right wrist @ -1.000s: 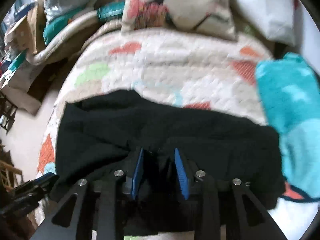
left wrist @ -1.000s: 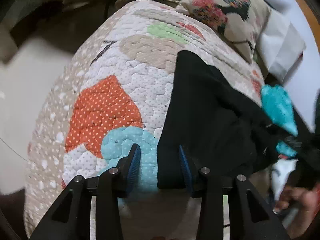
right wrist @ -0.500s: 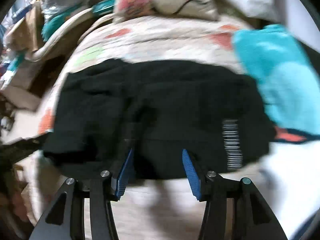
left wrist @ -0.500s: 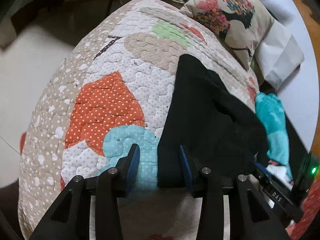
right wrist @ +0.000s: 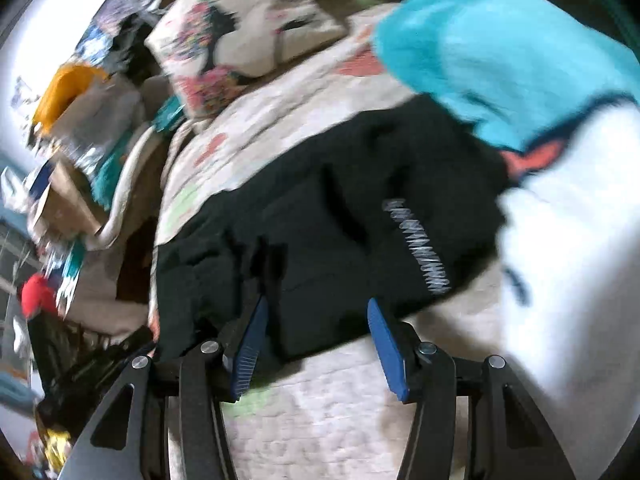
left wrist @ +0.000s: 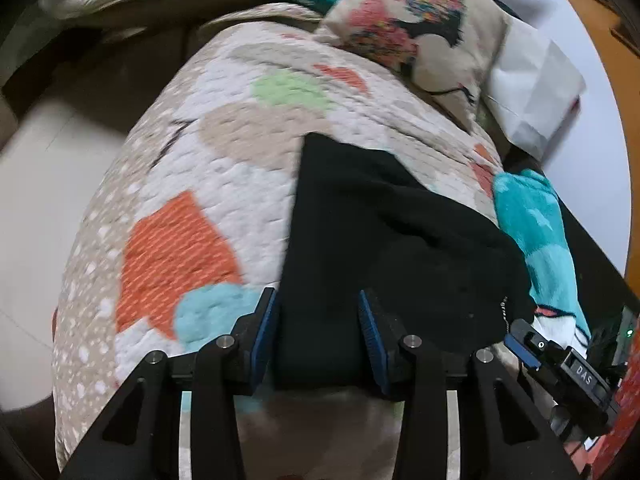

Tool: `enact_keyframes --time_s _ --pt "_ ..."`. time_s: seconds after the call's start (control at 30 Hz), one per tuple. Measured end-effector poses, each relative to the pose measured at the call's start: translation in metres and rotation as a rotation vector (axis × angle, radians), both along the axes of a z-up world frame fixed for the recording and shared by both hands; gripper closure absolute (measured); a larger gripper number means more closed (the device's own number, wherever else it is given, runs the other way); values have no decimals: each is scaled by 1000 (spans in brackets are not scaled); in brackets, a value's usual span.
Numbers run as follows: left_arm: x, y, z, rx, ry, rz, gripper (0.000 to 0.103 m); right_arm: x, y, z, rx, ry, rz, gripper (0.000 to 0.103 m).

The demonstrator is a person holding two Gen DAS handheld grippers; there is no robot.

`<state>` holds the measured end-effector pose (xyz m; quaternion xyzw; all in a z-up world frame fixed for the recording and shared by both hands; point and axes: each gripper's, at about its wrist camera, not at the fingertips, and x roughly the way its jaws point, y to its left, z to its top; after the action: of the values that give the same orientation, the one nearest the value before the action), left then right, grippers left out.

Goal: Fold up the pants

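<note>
The black pants (left wrist: 384, 240) lie folded in a compact bundle on the patchwork quilt (left wrist: 192, 208). My left gripper (left wrist: 318, 320) is open, its blue pads on either side of the bundle's near left corner. In the right wrist view the pants (right wrist: 340, 220) show white lettering (right wrist: 418, 248) along one edge. My right gripper (right wrist: 316, 340) is open and empty, hovering over the bundle's near edge. The right gripper also shows at the lower right of the left wrist view (left wrist: 560, 360).
A turquoise and white blanket (right wrist: 512, 52) lies against the pants on the right. A floral pillow (left wrist: 412, 28) and a white pillow (left wrist: 536, 92) sit at the head of the bed. Clutter and boxes (right wrist: 68, 160) stand beside the bed on the left.
My right gripper has opened, let go of the pants and pulled back while swinging its view. My left gripper has shifted right, so the pants' corner now sits between its fingers.
</note>
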<state>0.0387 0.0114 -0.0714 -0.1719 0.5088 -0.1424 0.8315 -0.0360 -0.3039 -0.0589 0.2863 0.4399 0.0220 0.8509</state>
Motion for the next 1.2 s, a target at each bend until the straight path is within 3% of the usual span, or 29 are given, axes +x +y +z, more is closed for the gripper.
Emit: enact_keyframes --time_s 0.07,0.17,0.23,0.37,0.53,0.63,0.7,0.8,1.0,1.1,1.2 --pt "2 -16 0 46 -9 -39 61 2 13 6 -17 -26 52 46" --pt "0 -34 -17 178 21 -89 60 4 26 10 -65 -39 96 46" --pt "-6 -39 -17 235 -14 -107 60 6 30 11 -89 -39 105 46" --pt "4 -29 -6 138 30 -75 60 2 27 14 -99 -49 103 46" --pt "54 -21 -4 75 60 -7 60 0 32 9 -109 -39 117 45" --pt "89 -24 -14 162 58 27 60 1 31 4 -114 -21 114 45" --pt "112 -26 -24 177 82 26 57 1 29 2 -127 -14 107 45" --pt "125 -30 -14 208 58 22 55 0 23 3 -141 -18 82 45" --pt "119 -38 23 113 -11 -59 55 -8 -4 3 -148 -3 -40 44" --pt "118 -75 38 130 -44 -176 53 -11 -21 -4 -84 26 -119 44" --pt "118 -129 44 135 -62 -317 53 -16 -32 -8 -87 31 -172 44"
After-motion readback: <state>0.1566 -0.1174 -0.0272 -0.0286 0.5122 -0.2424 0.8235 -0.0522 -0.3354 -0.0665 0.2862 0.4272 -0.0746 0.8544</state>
